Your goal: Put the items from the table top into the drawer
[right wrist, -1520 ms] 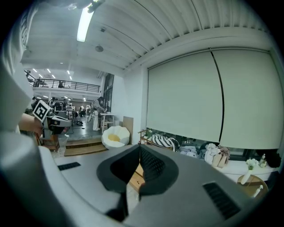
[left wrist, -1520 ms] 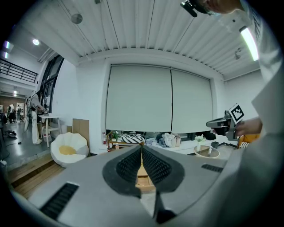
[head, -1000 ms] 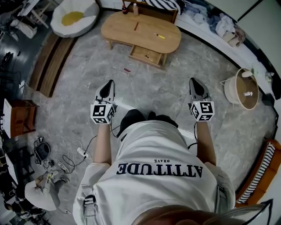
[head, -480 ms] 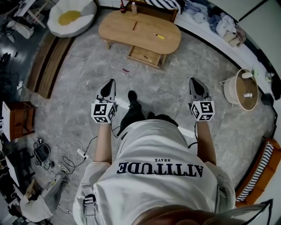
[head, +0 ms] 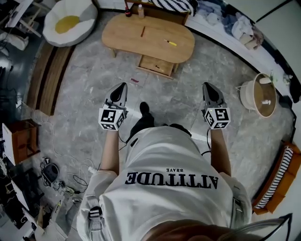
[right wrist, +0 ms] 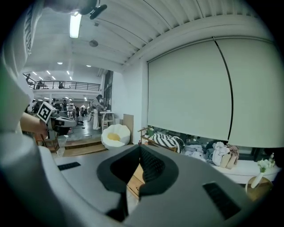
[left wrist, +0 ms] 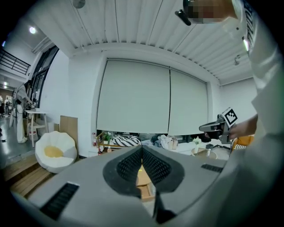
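The oval wooden table [head: 155, 47] stands ahead on the stone floor. Its drawer [head: 151, 62] is pulled open at the front, with a small item inside. On the tabletop lie a thin reddish stick [head: 142, 31] and a small yellow item [head: 170, 43]. Two small bottles [head: 133, 9] stand at the far edge. My left gripper [head: 123, 85] and right gripper [head: 207, 85] are held level over the floor, well short of the table. Both are shut with nothing between the pads. The meeting jaws show in the left gripper view [left wrist: 142, 150] and in the right gripper view [right wrist: 139, 150].
A white beanbag seat with a yellow centre [head: 69, 21] sits left of the table. A round basket [head: 261, 95] stands at the right. A wooden step [head: 49, 75] runs along the left. A small red scrap [head: 135, 80] lies on the floor before the drawer. Cables lie at the lower left.
The person has stepped forward, one foot now out in front. Both grippers have travelled toward the table, still shut and empty.
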Demonstrator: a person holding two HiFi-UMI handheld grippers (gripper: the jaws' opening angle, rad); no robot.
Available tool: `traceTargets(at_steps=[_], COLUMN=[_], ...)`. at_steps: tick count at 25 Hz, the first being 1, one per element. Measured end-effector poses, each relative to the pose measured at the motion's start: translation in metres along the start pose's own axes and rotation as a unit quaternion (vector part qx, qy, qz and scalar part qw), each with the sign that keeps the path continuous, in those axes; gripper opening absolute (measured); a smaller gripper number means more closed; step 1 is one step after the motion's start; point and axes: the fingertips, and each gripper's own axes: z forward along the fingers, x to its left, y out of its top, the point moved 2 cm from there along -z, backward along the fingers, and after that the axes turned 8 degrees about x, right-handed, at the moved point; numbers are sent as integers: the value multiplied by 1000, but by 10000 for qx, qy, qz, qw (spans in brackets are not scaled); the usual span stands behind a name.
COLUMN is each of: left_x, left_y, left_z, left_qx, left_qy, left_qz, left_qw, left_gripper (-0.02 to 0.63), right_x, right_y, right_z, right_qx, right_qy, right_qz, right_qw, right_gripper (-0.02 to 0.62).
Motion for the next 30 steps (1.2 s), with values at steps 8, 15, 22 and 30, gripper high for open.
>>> traceTargets(at_steps=[8,15,22,30], left_x=[65,123,159,165], left_y=[9,15,17,22], left_z=[51,95,114,124], left_qx=[247,378,382,186], left_qy=[-329,-693,-857,-760], left_qz=[-41,61,30,-196], left_qw=[9991,9969,9956,9967], left_gripper=[21,21,21,21], right_x=[9,27,52,41], right_y=[25,44,59,55], right_z=[62,116,152,166], right_qx=[162,220,296,412], right_qy=[-206,-305,-384,-407], right_qz=[170,495,396,611], right_qw=[9995,9981,9980,9964], right_gripper=[18,18,18,20])
